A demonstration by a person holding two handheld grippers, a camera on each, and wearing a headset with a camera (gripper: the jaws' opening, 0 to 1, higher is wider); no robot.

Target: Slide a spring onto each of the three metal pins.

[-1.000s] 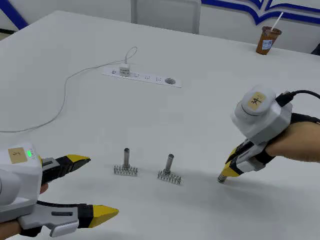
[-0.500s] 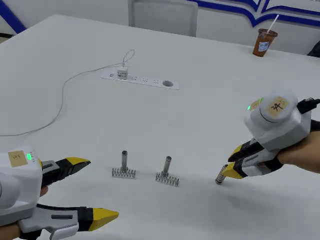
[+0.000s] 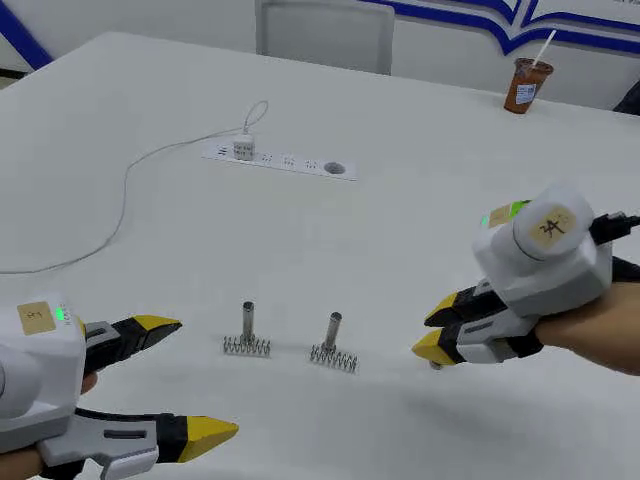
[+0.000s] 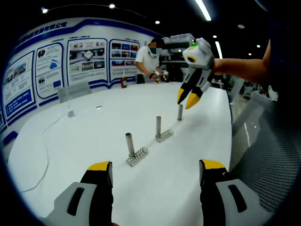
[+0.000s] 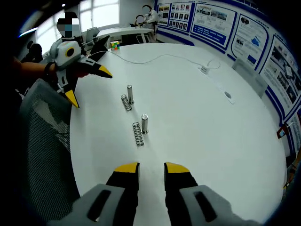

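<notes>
Left gripper [image 3: 197, 375] spread wide, empty. Right gripper [image 3: 428, 330] slightly parted, empty, just above spring-sleeved pin [image 4: 179, 112]. Two bare pins [image 3: 248, 320] upright on tabletop [image 3: 330, 220], loose springs [image 3: 247, 346] lying at bases.

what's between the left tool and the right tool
Two upright metal pins, springs lying by their feet, stand between the left tool and the right tool in the head view.

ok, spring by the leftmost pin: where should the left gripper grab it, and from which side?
Mid-length, jaws across the coil. The spring lies on its side at the near foot of the upright pin, so probably come down from the near side with the left gripper; the pin blocks the far side.
</notes>
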